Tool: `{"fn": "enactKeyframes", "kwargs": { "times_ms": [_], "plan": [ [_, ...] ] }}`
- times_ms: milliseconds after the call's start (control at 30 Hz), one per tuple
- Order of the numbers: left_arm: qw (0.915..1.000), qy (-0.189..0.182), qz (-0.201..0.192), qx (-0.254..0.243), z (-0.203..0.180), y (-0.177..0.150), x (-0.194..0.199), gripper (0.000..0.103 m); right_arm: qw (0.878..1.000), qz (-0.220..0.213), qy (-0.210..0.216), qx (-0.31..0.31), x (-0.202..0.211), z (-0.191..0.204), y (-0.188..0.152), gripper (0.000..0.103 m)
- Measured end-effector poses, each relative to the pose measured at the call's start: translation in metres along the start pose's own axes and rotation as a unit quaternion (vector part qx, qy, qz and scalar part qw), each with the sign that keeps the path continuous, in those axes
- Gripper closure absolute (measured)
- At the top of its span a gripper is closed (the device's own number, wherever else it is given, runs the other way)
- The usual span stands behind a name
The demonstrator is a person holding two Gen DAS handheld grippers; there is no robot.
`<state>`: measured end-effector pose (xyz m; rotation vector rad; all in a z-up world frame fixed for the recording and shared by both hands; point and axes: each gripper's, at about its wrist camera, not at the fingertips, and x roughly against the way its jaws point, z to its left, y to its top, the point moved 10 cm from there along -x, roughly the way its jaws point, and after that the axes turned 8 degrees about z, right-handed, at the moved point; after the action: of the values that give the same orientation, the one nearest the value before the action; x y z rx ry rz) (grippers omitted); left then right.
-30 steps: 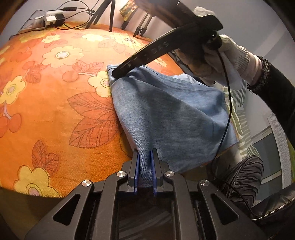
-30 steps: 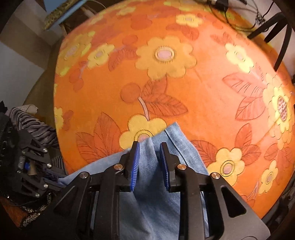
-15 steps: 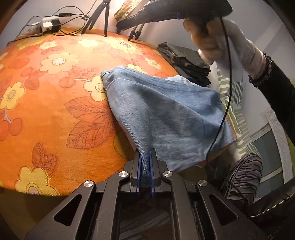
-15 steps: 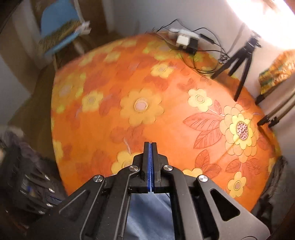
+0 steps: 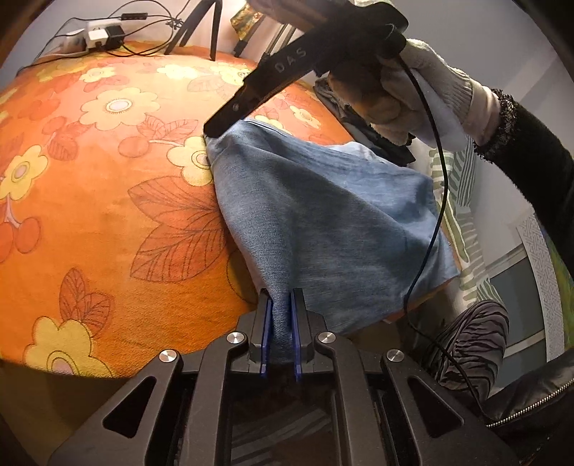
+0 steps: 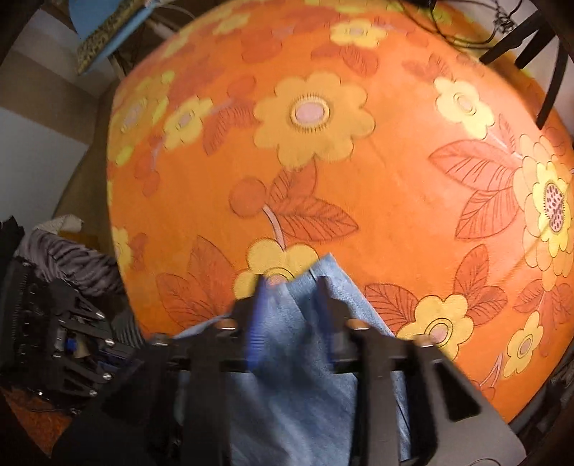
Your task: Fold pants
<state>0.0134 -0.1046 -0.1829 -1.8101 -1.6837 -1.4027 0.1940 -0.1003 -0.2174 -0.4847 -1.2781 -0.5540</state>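
The blue denim pants (image 5: 323, 222) lie folded on the orange flowered table cover, near its right edge. My left gripper (image 5: 281, 304) is shut on the near corner of the pants. My right gripper (image 6: 292, 286) is open, blurred, with its jaws spread over the far corner of the pants (image 6: 305, 322). In the left wrist view the right gripper (image 5: 219, 125) comes down from above, tips at the far corner of the denim, held by a gloved hand.
The orange flowered cover (image 5: 107, 179) spreads wide to the left. A power strip with cables (image 5: 100, 36) and tripod legs (image 5: 201, 21) stand at the far edge. Dark folded clothes (image 5: 358, 118) lie at the right. A striped garment (image 5: 466, 340) hangs below the table edge.
My right gripper lifted off and shut half a second ago, then came back down onto the far corner and opened. My left gripper kept its hold on the near corner.
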Motion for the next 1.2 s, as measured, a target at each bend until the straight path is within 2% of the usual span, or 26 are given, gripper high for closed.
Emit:
{"fn": "enactKeyframes", "kwargs": {
  "times_ms": [67,100,133,233,433,567,700,767,900,1033,1200],
  "plan": [
    [1.0,0.003,0.004,0.005,0.002,-0.001,-0.001,0.09,1.0,0.004,0.009,0.018,-0.004,0.011,-0.003,0.068],
    [0.9999,0.006,0.009,0.012,0.005,-0.002,-0.003,0.085,0.999,0.005,-0.009,0.033,-0.005,0.016,-0.004,0.082],
    [0.9997,0.005,0.014,0.018,0.007,-0.004,-0.004,0.083,0.998,0.007,-0.038,0.053,-0.007,0.02,-0.008,0.092],
    [0.9992,-0.001,0.024,0.033,0.012,-0.009,-0.006,0.081,0.995,-0.009,-0.071,0.067,0.0,0.027,-0.011,0.093],
    [0.9995,-0.011,0.012,0.027,0.01,-0.008,-0.002,0.082,0.995,-0.051,-0.076,0.049,0.022,0.027,-0.015,0.095],
    [0.9997,-0.014,0.004,0.019,0.007,-0.005,0.0,0.091,0.993,-0.079,-0.084,0.033,0.037,0.026,-0.015,0.097],
    [1.0,-0.003,-0.003,-0.003,0.001,-0.006,0.002,0.094,0.99,-0.117,-0.076,0.009,0.062,0.021,-0.014,0.102],
    [1.0,-0.002,-0.006,-0.008,0.0,-0.004,0.003,0.094,0.991,-0.118,-0.063,0.001,0.065,0.021,-0.014,0.102],
    [0.9999,-0.002,-0.008,-0.009,-0.002,-0.004,0.004,0.095,0.99,-0.11,-0.085,0.009,0.061,0.023,-0.015,0.102],
    [0.9992,0.002,-0.027,-0.028,-0.009,-0.002,0.014,0.095,0.989,-0.122,-0.085,0.006,0.077,0.021,-0.019,0.102],
    [0.999,0.002,-0.03,-0.033,-0.009,-0.001,0.017,0.095,0.986,-0.135,-0.079,-0.054,0.095,-0.009,-0.027,0.102]
  ]
}}
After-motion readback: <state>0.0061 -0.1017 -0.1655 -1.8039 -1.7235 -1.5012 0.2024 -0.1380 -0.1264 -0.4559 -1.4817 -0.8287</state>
